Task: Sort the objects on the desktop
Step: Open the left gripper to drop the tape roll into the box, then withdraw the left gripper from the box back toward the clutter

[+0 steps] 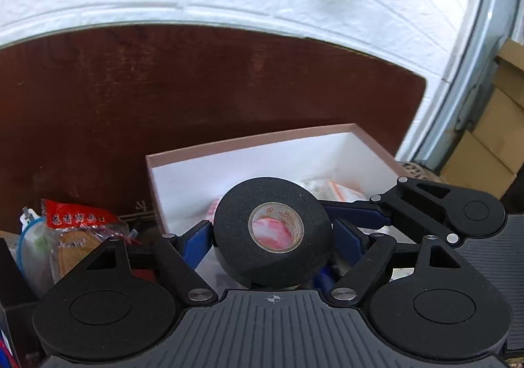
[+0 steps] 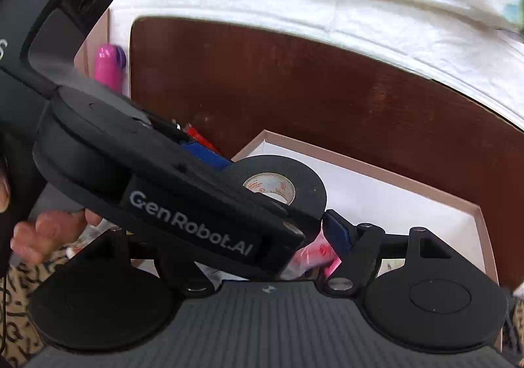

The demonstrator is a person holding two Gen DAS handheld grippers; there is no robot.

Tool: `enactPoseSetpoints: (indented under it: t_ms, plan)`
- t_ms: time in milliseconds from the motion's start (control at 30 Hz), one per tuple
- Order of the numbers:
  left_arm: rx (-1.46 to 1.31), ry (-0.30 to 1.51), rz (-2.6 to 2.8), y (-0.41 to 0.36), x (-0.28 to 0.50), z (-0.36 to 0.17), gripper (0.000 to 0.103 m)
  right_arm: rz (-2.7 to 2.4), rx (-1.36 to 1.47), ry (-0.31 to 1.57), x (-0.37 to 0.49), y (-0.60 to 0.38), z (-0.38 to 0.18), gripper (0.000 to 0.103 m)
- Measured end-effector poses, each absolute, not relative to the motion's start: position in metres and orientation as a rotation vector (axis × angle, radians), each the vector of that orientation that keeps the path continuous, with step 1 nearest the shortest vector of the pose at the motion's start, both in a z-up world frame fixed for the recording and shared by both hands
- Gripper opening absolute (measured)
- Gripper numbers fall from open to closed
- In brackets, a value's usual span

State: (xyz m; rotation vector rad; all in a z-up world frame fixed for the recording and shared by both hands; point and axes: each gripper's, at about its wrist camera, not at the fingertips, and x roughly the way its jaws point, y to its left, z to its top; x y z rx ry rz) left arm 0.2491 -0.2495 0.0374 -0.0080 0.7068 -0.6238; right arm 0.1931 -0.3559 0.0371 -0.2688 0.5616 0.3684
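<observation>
My left gripper (image 1: 273,237) is shut on a black roll of tape (image 1: 271,232), its blue pads pressing both sides, and holds it above the open pink-rimmed white box (image 1: 249,138). The roll (image 2: 281,183) and the left gripper's body (image 2: 183,204) also show in the right wrist view, crossing in front. The box (image 2: 425,178) lies below there too. Of my right gripper only the right blue pad (image 2: 337,230) shows, beside a pink packet (image 2: 314,256); the left finger is hidden behind the other gripper. The right gripper's arm (image 1: 442,204) reaches into the box.
Packets with red print (image 1: 334,191) lie inside the box. A red snack bag (image 1: 82,224) and a bottle (image 1: 31,237) sit left of the box. A brown board (image 1: 196,89) stands behind against a white wall. Cardboard boxes (image 1: 491,138) are at right. A pink bottle (image 2: 109,65) is far left.
</observation>
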Motion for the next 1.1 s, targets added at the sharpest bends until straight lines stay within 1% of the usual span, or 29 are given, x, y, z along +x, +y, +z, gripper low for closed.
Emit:
enactPoseSetpoints:
  t_ms: [67,100,133,167,200,233,267,400,733,867,1100]
  plan:
    - [-0.023,0.719,-0.606,-0.247,0.262,0.033,0.082,0.382,-0.255,0.577,0.206,-0.356,0.035,0.078]
    - [-0.027,0.72,-0.599,-0.246,0.267,0.032,0.09,0.384,-0.25,0.58,0.21,-0.355,0.034,0.078]
    - [-0.034,0.717,-0.579,-0.243,0.27,0.031,0.093,0.38,-0.253,0.584,0.214,-0.353,0.033,0.078]
    - [-0.048,0.708,-0.568,-0.24,0.27,0.032,0.093,0.369,-0.266,0.586,0.216,-0.35,0.031,0.081]
    - [-0.062,0.698,-0.571,-0.236,0.269,0.033,0.1,0.364,-0.278,0.58,0.216,-0.349,0.03,0.085]
    - [-0.065,0.697,-0.582,-0.233,0.267,0.035,0.103,0.359,-0.289,0.573,0.213,-0.348,0.029,0.094]
    - [-0.068,0.683,-0.605,-0.23,0.264,0.036,0.103,0.352,-0.304,0.57,0.211,-0.347,0.028,0.096]
    - [-0.024,0.628,-0.618,-0.227,0.25,0.036,0.103,0.316,-0.309,0.585,0.201,-0.349,0.024,0.096]
    - [-0.009,0.627,-0.625,-0.229,0.222,0.037,0.103,0.205,-0.191,0.644,0.172,-0.361,0.026,0.102]
    - [-0.008,0.616,-0.62,-0.227,0.206,0.042,0.103,0.183,-0.134,0.65,0.149,-0.365,0.029,0.102]
    - [-0.021,0.636,-0.592,-0.222,0.175,0.047,0.103,0.17,-0.053,0.635,0.149,-0.357,0.032,0.103]
